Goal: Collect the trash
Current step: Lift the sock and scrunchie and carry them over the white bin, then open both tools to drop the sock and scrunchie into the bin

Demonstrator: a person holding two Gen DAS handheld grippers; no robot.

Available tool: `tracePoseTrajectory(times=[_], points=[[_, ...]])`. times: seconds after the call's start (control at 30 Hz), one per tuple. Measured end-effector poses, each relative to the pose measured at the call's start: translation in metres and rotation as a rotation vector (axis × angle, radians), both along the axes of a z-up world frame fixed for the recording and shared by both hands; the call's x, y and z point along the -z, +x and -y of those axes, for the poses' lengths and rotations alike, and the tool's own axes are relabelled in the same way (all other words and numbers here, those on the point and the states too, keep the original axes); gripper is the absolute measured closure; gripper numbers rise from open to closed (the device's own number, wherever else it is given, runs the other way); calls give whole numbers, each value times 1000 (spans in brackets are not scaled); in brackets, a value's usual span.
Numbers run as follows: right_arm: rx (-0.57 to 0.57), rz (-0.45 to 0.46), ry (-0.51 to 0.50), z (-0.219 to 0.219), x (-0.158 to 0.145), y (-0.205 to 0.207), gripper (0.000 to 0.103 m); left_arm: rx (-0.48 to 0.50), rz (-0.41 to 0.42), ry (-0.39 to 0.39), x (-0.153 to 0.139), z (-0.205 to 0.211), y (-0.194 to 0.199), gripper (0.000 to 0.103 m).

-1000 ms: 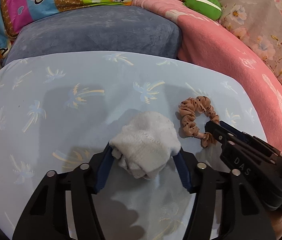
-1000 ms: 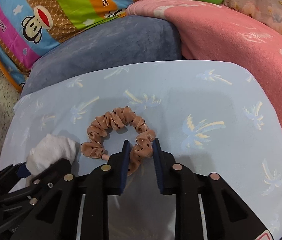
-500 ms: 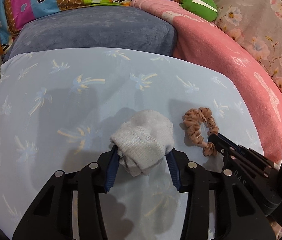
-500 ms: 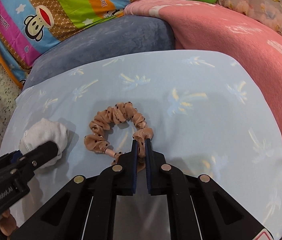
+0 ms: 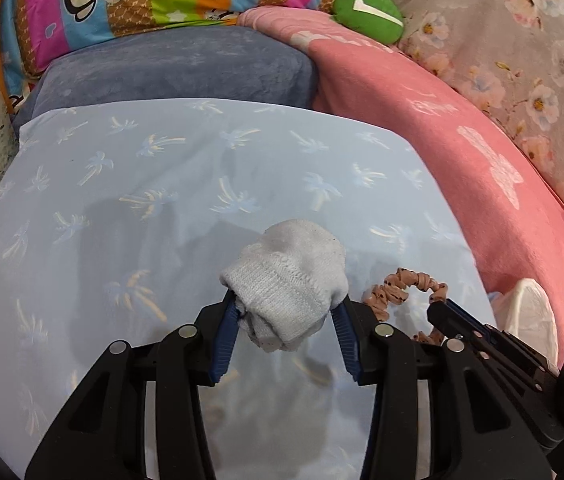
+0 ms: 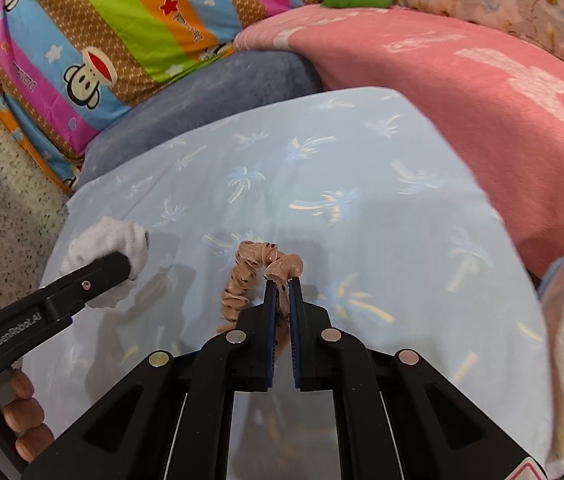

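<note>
Pale blue bedding with a palm-tree print (image 5: 186,184) fills the middle of both views and serves as the landmark. Behind it lies a grey-blue cushion (image 5: 178,68), then a striped monkey-print pillow (image 5: 122,4); a pink blanket (image 5: 462,136) borders its right side, with a green plush (image 5: 370,12) at the far corner. Over the near part of the blue bedding, the left gripper (image 5: 286,316) is closed about halfway, its blue pads pressing both sides of a balled white sock (image 5: 290,276) held clear of the fabric. Just to the right, the right gripper (image 6: 282,292) is pinched nearly fully closed on a tan spotted scrunchie (image 6: 250,272), which hangs from the pads above the bedding. A white bag (image 5: 530,312) shows at the bedding's right edge.
</note>
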State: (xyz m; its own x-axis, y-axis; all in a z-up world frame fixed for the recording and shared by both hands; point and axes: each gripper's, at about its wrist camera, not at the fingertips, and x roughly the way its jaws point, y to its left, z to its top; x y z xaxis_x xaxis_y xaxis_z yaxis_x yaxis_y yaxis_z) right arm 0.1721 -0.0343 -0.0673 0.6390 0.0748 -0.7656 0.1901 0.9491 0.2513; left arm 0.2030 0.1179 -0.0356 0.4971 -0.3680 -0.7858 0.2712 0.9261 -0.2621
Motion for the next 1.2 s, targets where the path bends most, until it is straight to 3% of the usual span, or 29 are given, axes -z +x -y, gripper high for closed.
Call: tracePoseTrajectory(times=[0.53, 0.93, 1.2], points=[[192, 153, -14, 90, -76, -138, 97, 185, 122, 14, -52, 88, -95, 61], [357, 213, -7, 165, -96, -209, 97, 329, 176, 24, -71, 156, -139, 61], [441, 224, -26, 202, -96, -239, 97, 436, 170, 24, -71, 202, -158, 60]])
